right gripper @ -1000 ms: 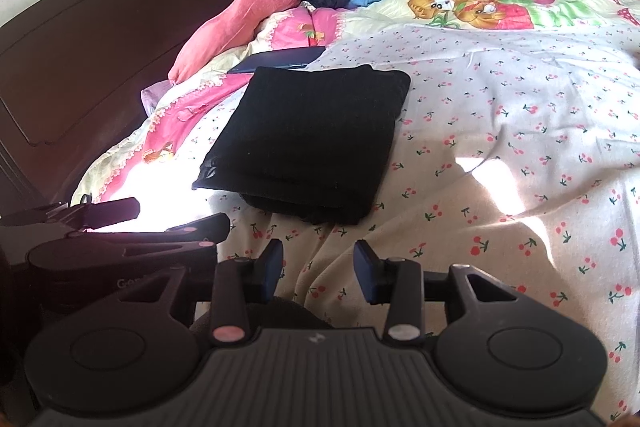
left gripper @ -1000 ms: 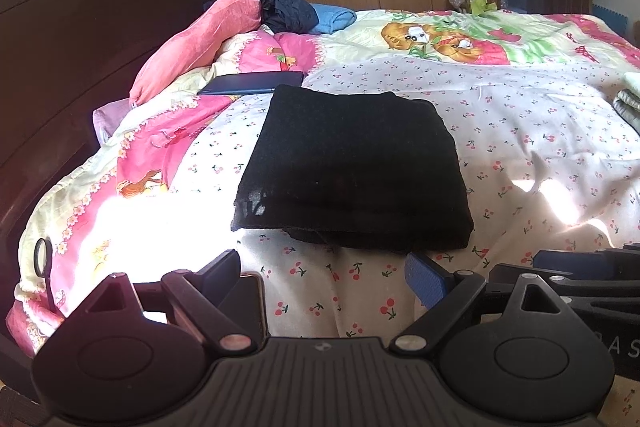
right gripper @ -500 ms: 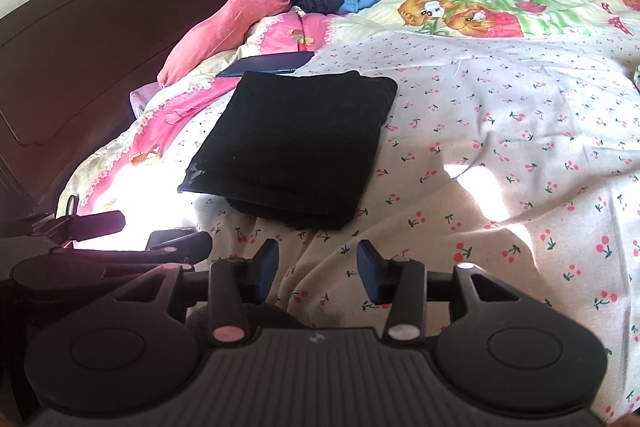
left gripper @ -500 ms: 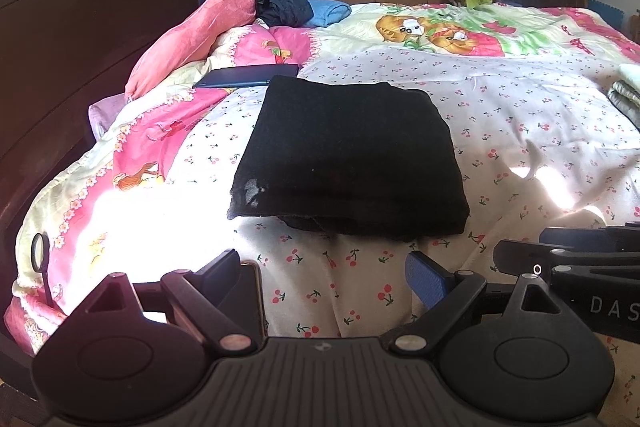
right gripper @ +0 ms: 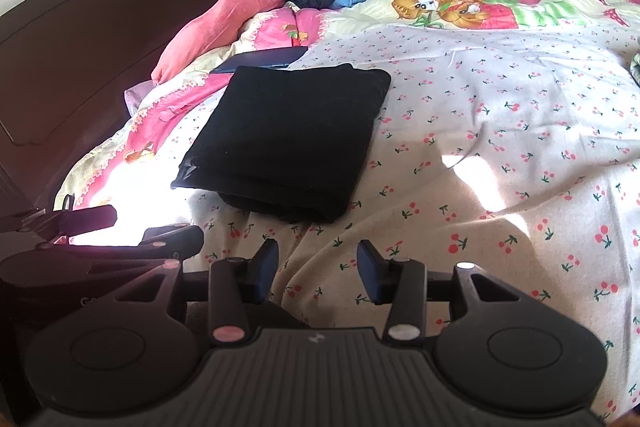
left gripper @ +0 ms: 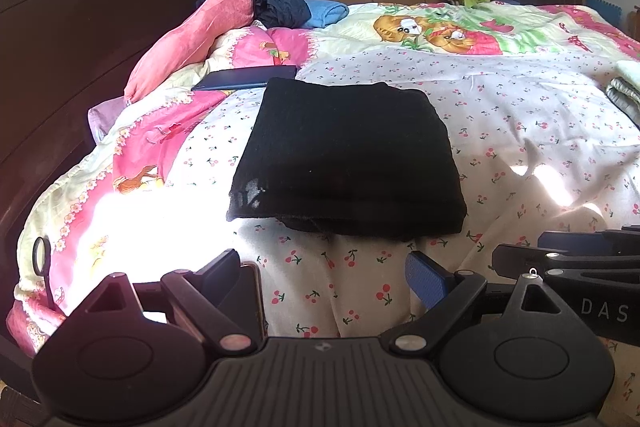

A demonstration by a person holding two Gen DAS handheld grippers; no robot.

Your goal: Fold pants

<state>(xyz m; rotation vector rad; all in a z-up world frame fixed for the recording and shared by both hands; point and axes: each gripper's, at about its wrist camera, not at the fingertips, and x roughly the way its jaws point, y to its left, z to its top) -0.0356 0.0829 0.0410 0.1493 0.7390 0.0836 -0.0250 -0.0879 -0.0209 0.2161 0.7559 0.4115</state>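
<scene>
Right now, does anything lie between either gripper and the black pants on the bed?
Nothing visible: only bare cherry-print sheet separates the open left gripper and right gripper from the folded pants.

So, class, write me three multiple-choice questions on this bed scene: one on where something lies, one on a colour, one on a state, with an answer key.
1. What lies just beyond the far edge of the pants?
A. a flat dark tablet
B. a shoe
C. a cup

2. What colour are the pants?
A. white
B. black
C. red

3. How are the pants now?
A. spread out flat at full length
B. hanging from the tongs
C. folded into a neat stack on the bed

Key:
1 A, the tablet sits right behind the pants, towards the pink pillow.
2 B, the cloth is black against the cherry-print sheet.
3 C, layered edges show at the near side, and both the left tongs and the right tongs stand open and apart from it.
</scene>
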